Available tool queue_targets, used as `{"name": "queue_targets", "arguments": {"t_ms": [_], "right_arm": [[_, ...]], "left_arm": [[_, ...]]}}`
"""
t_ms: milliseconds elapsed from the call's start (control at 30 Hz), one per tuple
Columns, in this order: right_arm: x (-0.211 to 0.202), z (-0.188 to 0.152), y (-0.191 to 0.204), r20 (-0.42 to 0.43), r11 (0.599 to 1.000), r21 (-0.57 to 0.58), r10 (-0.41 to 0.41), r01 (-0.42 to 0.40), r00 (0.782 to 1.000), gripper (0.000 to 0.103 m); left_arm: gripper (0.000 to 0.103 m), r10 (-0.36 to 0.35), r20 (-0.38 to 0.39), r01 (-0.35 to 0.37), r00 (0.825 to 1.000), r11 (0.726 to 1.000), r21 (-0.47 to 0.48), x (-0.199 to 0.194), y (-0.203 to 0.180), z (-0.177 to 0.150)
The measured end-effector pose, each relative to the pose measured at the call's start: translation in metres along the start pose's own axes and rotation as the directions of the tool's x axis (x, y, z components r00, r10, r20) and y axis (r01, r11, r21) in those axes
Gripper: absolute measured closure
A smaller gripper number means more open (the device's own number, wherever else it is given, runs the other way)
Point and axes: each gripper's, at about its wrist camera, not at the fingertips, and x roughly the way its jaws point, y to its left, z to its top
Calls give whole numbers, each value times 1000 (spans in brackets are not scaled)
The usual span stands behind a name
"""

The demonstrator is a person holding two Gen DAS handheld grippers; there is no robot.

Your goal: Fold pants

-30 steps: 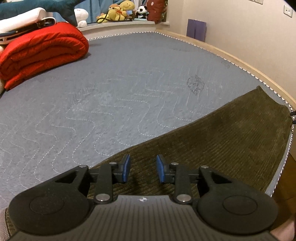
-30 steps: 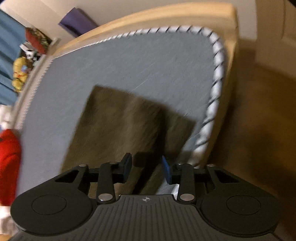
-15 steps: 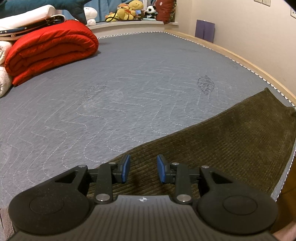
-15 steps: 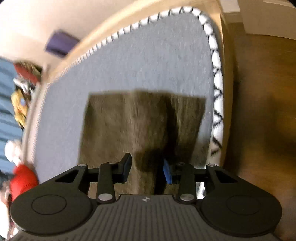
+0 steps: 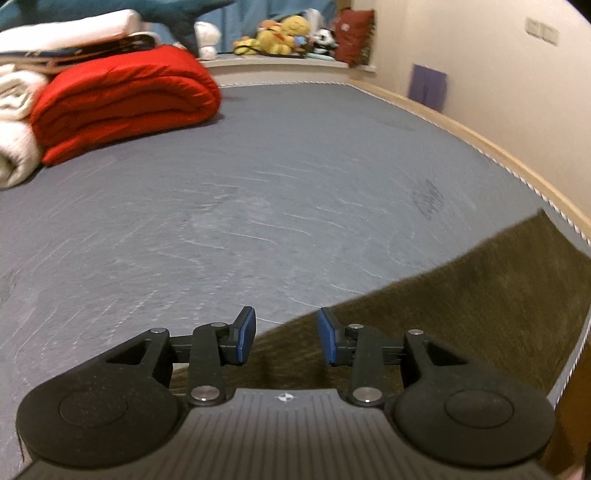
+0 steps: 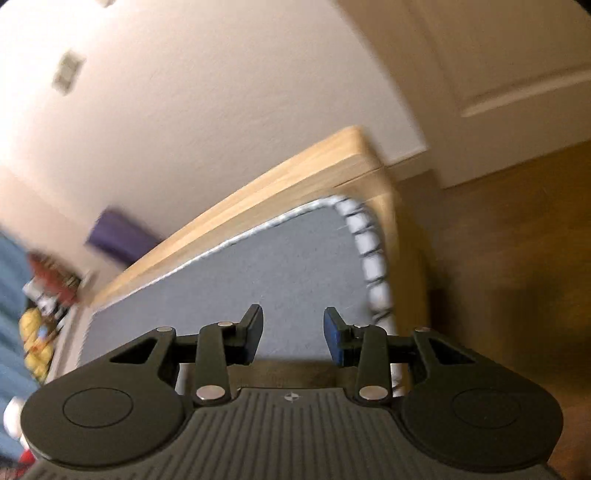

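Observation:
The olive-brown corduroy pants (image 5: 461, 306) lie flat on the grey quilted mattress (image 5: 258, 184), running from under my left gripper to the right edge of the bed. My left gripper (image 5: 286, 334) is open and empty, just above the pants' near edge. My right gripper (image 6: 293, 336) is open and empty, tilted up over the mattress corner (image 6: 295, 266); only a thin strip of the pants (image 6: 295, 373) shows below its fingers.
A folded red quilt (image 5: 122, 103) and white blankets (image 5: 14, 122) sit at the far left. Plush toys (image 5: 284, 35) line the ledge behind. A wooden bed frame (image 6: 258, 192) borders the mattress by the wall. Wooden floor (image 6: 498, 258) lies to the right.
My right gripper has tilted up from looking down on the pants leg to facing the wall and bed corner. My left gripper has shifted slightly left along the pants' edge. Both stay open.

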Motion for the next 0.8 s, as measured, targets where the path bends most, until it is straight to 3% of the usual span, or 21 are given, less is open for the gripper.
{"name": "queue_targets", "arguments": {"t_ms": [133, 300, 400, 533, 600, 667, 700, 800], "right_arm": [[-2, -31, 47, -84, 979, -160, 112, -124, 990, 63], [-7, -87, 108, -227, 902, -334, 204, -273, 952, 63], [-23, -120, 142, -275, 826, -435, 256, -357, 927, 63], [-58, -165, 184, -309, 683, -568, 339, -458, 889, 63], [-77, -185, 203, -343, 621, -595, 377, -509, 860, 63], [-97, -205, 221, -391, 571, -594, 410, -566, 824, 63], [-107, -215, 229, -418, 549, -586, 426, -597, 802, 62], [-138, -248, 244, -510, 461, -562, 461, -687, 726, 60]], "left_arm": [[62, 15, -15, -15, 1000, 999, -48, -3, 20, -4], [69, 59, -59, -61, 996, 998, -30, -2, 31, -22], [72, 101, -58, -104, 993, 994, -42, -10, 47, -27], [73, 131, -39, -134, 991, 987, -90, -32, 79, -38], [75, 176, -83, -184, 981, 978, -94, -33, 97, -49], [96, 232, -169, -251, 958, 963, -95, -28, 120, -67], [101, 232, -201, -257, 952, 960, -111, -28, 132, -77], [101, 150, -215, -192, 965, 963, -189, -42, 153, -94]]}}
